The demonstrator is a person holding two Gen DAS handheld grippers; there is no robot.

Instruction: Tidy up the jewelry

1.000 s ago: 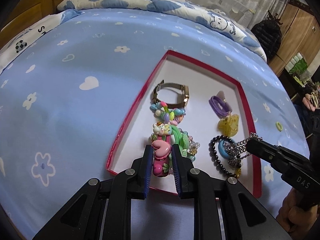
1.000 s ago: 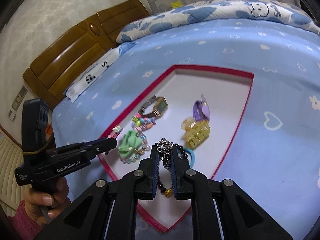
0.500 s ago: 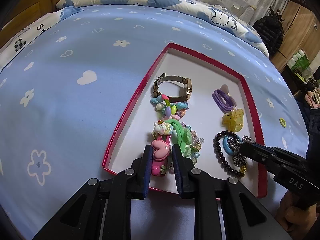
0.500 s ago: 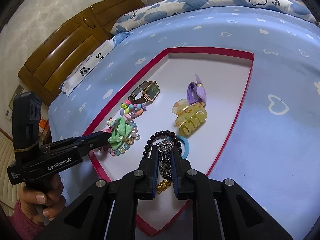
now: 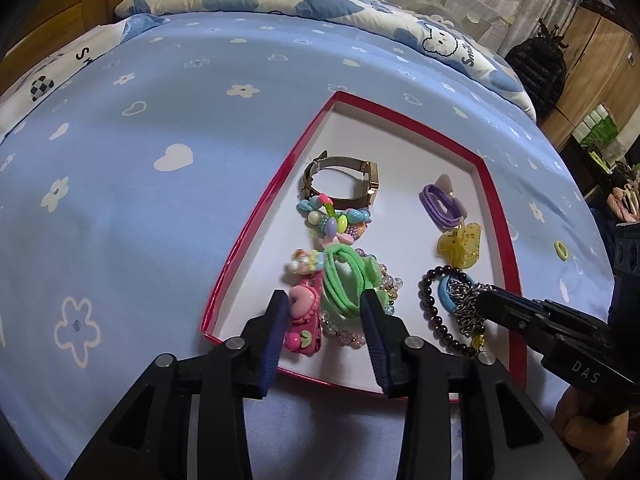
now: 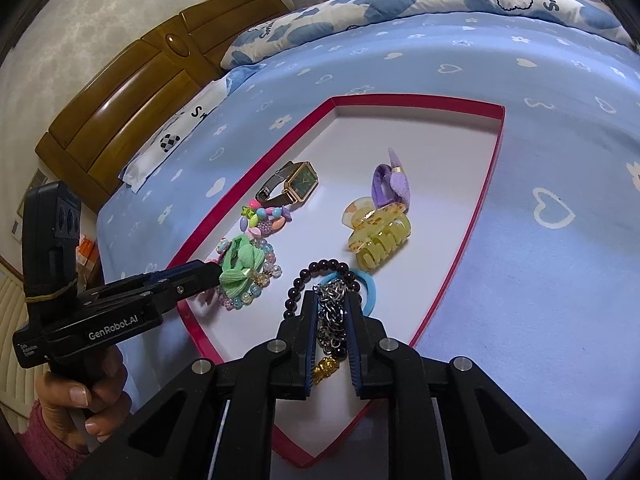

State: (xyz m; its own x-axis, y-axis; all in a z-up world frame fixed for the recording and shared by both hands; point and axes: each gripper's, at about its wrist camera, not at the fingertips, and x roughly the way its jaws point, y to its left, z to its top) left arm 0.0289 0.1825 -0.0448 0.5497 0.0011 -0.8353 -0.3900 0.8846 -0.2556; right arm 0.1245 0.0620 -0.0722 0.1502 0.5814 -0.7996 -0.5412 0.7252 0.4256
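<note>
In the tray (image 5: 256, 216) on the bed (image 5: 160, 120), our left gripper (image 5: 323, 312) stands at the near left corner, jaws opening, the pink clip (image 5: 302, 316) loose between them. Right of it, our right gripper (image 6: 331, 320) has narrow jaws around the chain (image 6: 334, 312), near the yellow clip (image 6: 378, 240).

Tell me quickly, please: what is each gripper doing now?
Left gripper: opening, pink hair clip lies loose between its jaws.
Right gripper: closed on the silver chain.
</note>
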